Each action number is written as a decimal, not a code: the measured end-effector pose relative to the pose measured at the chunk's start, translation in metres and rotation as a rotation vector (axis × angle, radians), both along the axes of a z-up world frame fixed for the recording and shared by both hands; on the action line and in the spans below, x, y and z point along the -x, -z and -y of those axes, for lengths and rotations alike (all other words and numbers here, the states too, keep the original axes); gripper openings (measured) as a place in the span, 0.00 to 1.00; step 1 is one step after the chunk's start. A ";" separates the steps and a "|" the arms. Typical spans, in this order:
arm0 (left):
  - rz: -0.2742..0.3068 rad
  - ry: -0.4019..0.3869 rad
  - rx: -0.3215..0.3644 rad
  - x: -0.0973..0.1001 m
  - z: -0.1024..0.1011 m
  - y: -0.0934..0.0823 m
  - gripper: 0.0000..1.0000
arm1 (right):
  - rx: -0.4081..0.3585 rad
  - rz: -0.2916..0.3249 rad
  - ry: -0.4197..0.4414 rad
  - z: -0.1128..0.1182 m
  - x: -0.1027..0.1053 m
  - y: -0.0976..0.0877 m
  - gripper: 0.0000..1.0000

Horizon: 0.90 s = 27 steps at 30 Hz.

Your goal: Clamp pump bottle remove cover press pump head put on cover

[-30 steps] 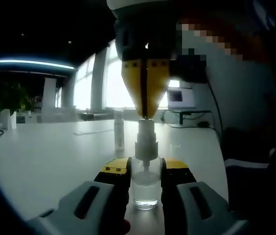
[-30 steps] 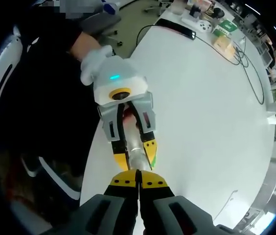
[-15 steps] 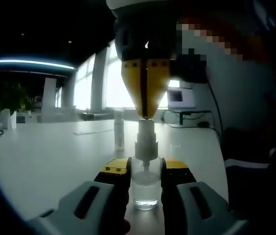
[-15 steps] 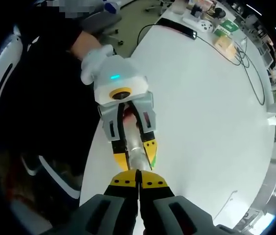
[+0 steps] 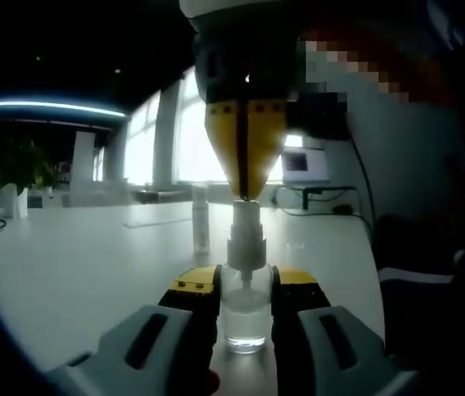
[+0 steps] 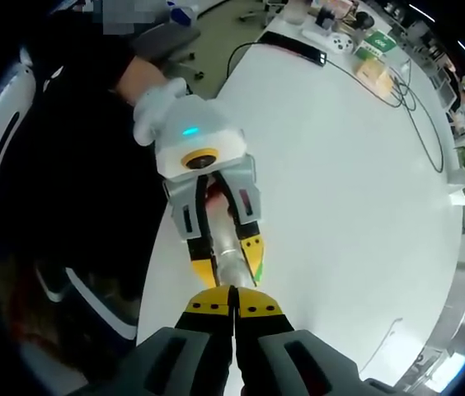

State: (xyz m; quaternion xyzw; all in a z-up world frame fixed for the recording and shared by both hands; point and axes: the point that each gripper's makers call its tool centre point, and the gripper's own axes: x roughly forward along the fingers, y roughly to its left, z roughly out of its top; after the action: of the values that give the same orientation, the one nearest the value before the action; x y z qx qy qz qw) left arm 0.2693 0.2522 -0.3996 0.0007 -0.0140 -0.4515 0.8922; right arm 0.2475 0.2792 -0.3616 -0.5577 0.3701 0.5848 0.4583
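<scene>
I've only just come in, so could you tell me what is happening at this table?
A person is working a pump bottle with two handheld grippers. The left gripper is shut on the clear bottle, holding it upright on the white table. The right gripper, its fingers closed together, comes down from above with its tips on the pump head. The cover stands on the table behind.

Left gripper view looks level across the white table (image 5: 68,264), close; right gripper view looks steeply down; both share the clear plastic pump bottle (image 5: 245,305).
</scene>
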 end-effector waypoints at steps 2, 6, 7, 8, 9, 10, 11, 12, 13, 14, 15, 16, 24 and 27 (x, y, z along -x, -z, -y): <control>0.000 0.000 0.000 0.000 -0.001 0.000 0.15 | -0.004 -0.001 0.004 0.000 0.000 0.000 0.00; 0.000 0.000 0.000 -0.001 -0.001 0.001 0.15 | -0.007 -0.002 0.003 0.000 0.000 0.000 0.00; 0.000 -0.001 0.000 0.000 0.000 0.001 0.15 | -0.006 -0.001 -0.001 -0.001 0.000 0.001 0.00; 0.000 -0.001 0.000 0.000 0.000 0.001 0.15 | -0.004 0.000 -0.004 -0.001 0.000 0.002 0.00; 0.001 -0.001 -0.001 0.000 -0.001 0.001 0.15 | -0.001 0.000 -0.007 -0.001 0.000 0.004 0.00; 0.001 -0.001 -0.001 0.000 -0.001 0.001 0.15 | 0.000 0.000 -0.006 -0.001 0.000 0.004 0.00; -0.001 -0.001 0.000 0.000 -0.001 0.001 0.15 | 0.000 -0.001 -0.006 -0.001 0.000 0.004 0.00; 0.000 -0.002 0.000 0.000 -0.001 0.001 0.15 | 0.002 -0.001 -0.005 -0.001 0.000 0.004 0.00; 0.000 -0.002 0.000 0.001 -0.001 0.001 0.15 | 0.002 -0.001 -0.003 -0.001 0.000 0.005 0.00; -0.001 -0.002 0.000 0.000 -0.001 0.001 0.15 | 0.001 -0.001 -0.001 -0.001 0.000 0.006 0.00; 0.000 -0.002 0.000 0.000 -0.001 0.001 0.15 | -0.002 0.000 -0.002 -0.001 0.000 0.006 0.00; 0.000 -0.002 0.000 0.000 -0.001 0.001 0.15 | -0.007 -0.001 0.002 -0.001 0.000 0.006 0.00; -0.001 -0.001 0.001 0.000 0.000 0.001 0.15 | -0.019 -0.009 0.009 -0.001 0.000 0.006 0.00; 0.001 -0.001 0.000 0.000 0.000 0.001 0.15 | 0.001 -0.003 -0.005 -0.002 0.001 0.002 0.00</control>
State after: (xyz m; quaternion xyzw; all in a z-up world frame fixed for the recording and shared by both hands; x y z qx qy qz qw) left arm 0.2692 0.2526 -0.4005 0.0012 -0.0146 -0.4510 0.8924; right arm 0.2464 0.2807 -0.3636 -0.5578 0.3697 0.5867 0.4560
